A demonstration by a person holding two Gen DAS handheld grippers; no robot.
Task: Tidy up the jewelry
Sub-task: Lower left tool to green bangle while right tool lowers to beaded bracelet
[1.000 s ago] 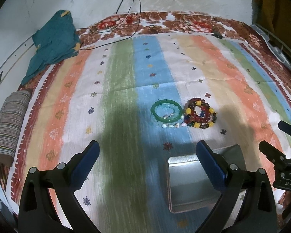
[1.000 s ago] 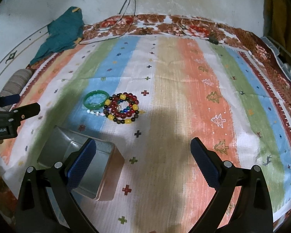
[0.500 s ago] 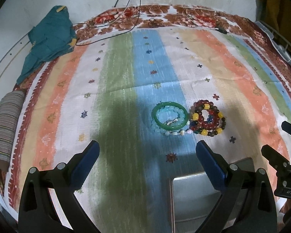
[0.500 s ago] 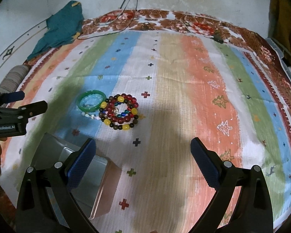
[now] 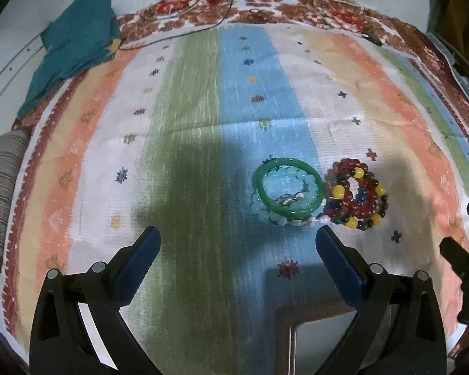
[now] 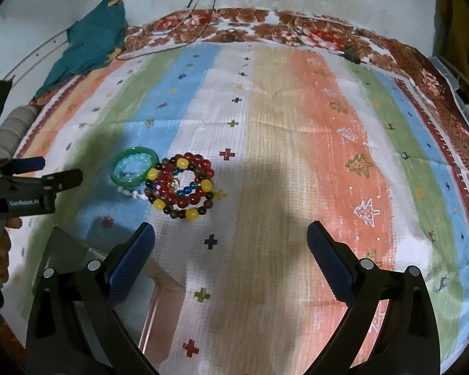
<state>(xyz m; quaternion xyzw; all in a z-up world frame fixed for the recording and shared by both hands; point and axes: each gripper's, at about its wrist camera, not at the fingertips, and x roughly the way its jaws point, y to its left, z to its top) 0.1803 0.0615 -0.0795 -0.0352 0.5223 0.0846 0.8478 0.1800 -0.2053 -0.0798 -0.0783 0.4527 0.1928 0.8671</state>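
A green bangle lies on the striped cloth over a pale blue bead bracelet. Beside it on the right lies a pile of red, yellow and dark bead bracelets. The bangle and the bead pile also show in the right wrist view. A metal tin sits near the front edge, also in the right wrist view. My left gripper is open and empty, just short of the bangle. My right gripper is open and empty, to the right of the beads.
A teal cloth lies at the far left corner. A striped roll sits at the left edge. Black cables run over the floral far border. A wire rack stands off the right edge.
Both grippers have moved forward toward the jewelry. The bangle and beads look larger and nearer, and the tin has slid lower in both views.
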